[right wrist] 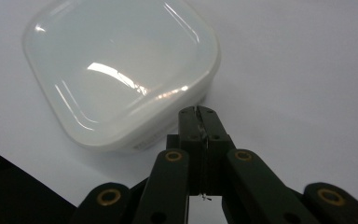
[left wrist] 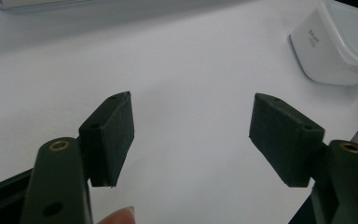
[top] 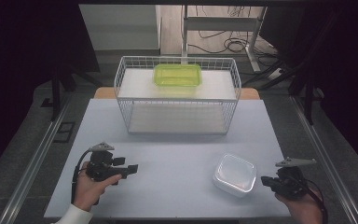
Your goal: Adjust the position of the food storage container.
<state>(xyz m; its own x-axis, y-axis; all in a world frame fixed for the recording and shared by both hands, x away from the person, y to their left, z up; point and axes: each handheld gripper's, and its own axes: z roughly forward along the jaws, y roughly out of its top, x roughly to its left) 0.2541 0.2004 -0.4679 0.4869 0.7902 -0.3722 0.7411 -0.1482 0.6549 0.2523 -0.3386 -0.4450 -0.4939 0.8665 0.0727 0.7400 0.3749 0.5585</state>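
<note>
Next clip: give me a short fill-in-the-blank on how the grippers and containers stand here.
1. The left gripper has its jaws ____.
2. The right gripper has its jaws ____, near the white container.
3. The green container sits on top of the wire ____.

Missing words: open; shut; basket

- The black two-jaw left gripper (top: 131,169), held in the person's left hand (top: 89,186), hovers low with its jaws spread wide apart and nothing between its pads (left wrist: 116,133).
- The black two-jaw right gripper (top: 265,181), gripped by the right hand (top: 303,207), points leftward with its jaws pressed together.
</note>
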